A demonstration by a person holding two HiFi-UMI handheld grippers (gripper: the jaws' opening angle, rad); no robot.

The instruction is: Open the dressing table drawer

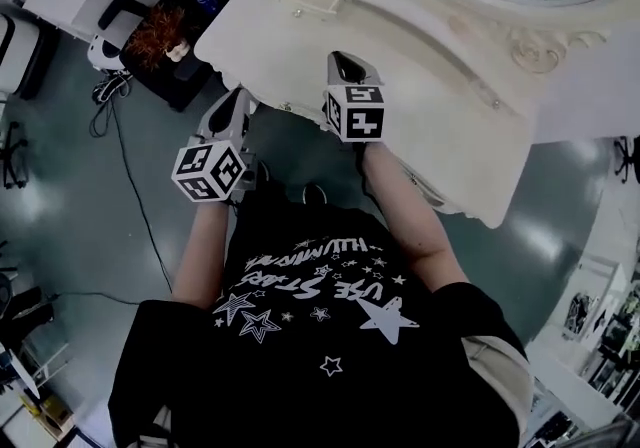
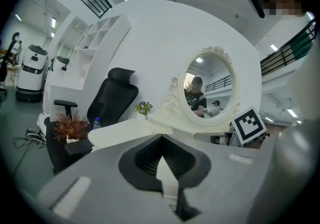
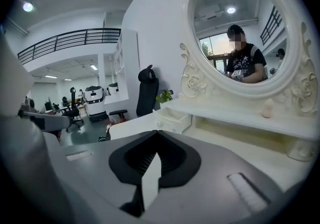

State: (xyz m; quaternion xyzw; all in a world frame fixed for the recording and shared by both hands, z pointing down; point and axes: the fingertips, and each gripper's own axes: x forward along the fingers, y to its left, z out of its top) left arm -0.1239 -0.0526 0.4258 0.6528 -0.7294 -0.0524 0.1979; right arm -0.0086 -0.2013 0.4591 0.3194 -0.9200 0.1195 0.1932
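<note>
Closest to me, both tools are clenched on nothing. The left gripper (image 2: pixel 161 139) shows its jaws meeting at the tip with only air ahead. The right gripper (image 3: pixel 157 137) looks the same. From the head view, the left one hangs off the near-left corner of the dressing table (image 1: pixel 420 66), and the right sits just at the front edge of the worktop.

That is my first worry. With the jaws pressed together I cannot take a knob, and if I push in like this I judge I would only bump the front and scuff the paint.

The drawer (image 3: pixel 172 118) I can make out is the small one at the left end of the raised shelf. It is shut, with small knobs on its face, and well apart from both tools. Any drawer under the worktop edge is hidden from me, so I could go for the wrong one.

The knobs look small and smooth, so a shallow or off-centre bite would likely slip off. Pulling at a slant could bind the drawer or drag the whole light box forward.

Further back, a small bottle (image 3: pixel 267 109) stands on the shelf below the mirror (image 3: pixel 240 33). A jerky pull could tip it.
</note>
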